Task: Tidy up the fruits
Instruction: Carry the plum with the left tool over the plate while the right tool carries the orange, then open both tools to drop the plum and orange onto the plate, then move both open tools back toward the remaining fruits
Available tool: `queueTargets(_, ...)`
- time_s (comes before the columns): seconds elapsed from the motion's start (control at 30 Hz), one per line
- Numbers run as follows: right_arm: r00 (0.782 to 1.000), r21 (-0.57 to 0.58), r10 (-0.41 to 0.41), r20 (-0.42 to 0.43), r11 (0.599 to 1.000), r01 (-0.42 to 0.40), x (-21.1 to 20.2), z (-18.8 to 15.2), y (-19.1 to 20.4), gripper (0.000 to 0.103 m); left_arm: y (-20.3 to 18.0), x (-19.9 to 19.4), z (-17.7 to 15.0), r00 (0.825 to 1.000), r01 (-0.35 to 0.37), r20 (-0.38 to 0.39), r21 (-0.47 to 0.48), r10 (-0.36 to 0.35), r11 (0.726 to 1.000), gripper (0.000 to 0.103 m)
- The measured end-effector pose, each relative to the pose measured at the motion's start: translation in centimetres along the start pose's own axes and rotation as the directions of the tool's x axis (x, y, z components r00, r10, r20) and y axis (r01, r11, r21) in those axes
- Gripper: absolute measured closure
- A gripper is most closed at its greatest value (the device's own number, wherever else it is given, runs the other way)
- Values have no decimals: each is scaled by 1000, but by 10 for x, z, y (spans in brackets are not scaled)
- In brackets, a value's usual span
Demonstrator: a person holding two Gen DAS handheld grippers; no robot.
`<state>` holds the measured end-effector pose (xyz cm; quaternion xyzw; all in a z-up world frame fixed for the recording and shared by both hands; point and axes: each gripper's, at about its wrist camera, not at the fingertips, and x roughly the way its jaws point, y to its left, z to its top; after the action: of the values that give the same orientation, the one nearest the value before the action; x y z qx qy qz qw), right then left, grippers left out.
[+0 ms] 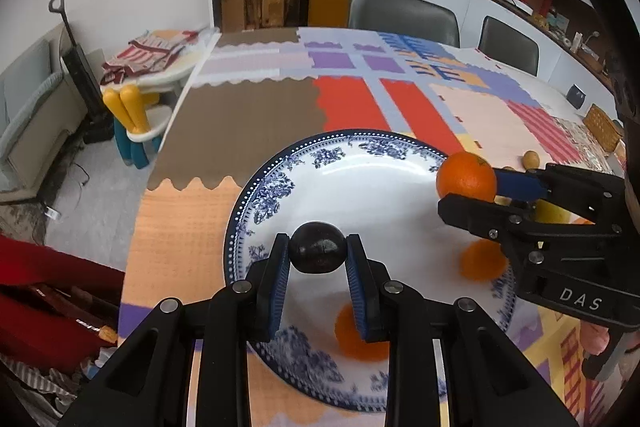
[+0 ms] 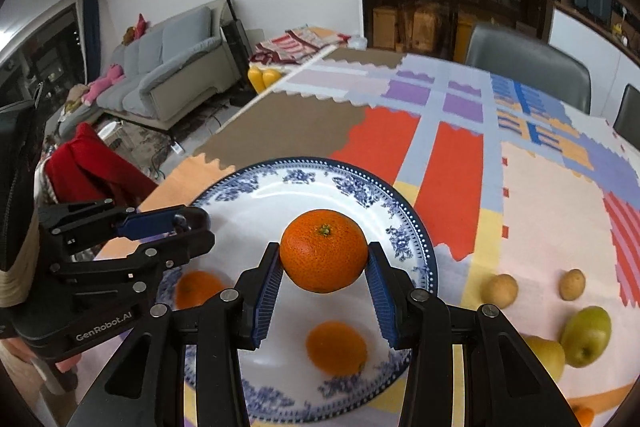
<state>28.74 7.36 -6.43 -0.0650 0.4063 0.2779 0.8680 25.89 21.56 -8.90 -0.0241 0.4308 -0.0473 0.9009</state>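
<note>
Patchwork cloth (image 1: 360, 103) covers the bench, blue-and-white plate (image 1: 272, 183) on it. Your left tongs (image 1: 318, 259) are clenched on a dark glossy plum (image 1: 318, 253), held above the plate. Your right tongs (image 2: 323, 267) grip a bright orange mandarin (image 2: 323, 255), pitted skin, green stem up, also over the plate. Two more mandarins (image 2: 336, 347) lie on the plate. Potatoes (image 2: 498, 290) and a green apple (image 2: 586, 335) sit on the cloth to the right of the plate.

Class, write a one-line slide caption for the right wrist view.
Right gripper holds an orange over a blue-patterned plate with two oranges on it.
</note>
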Motion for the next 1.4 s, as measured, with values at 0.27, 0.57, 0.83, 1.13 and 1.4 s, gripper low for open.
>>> queueTargets(0.27,998,21,0,-61,1000,1,26,1,-7,60,2,19,1,999,-12,-39,1,12,1000,75)
queueTargets(0.57,998,44,5,-56,999,-2,25,0,-11,49,-4,12,3,995,-99,-11,34,100,994,55)
queueTargets(0.83,996,28,-72,46,997,71,-19,-8,-10,39,-23,-38,0,979,-183,106,56,176,982,45)
queueTargets(1.13,973,34,-156,172,988,153,-93,-28,-11,31,-62,-94,-10,970,-152,200,63,137,986,33)
queueTargets(1.4,966,65,-168,198,985,159,-142,-55,-25,30,-106,-121,-18,970,-118,223,82,97,990,27)
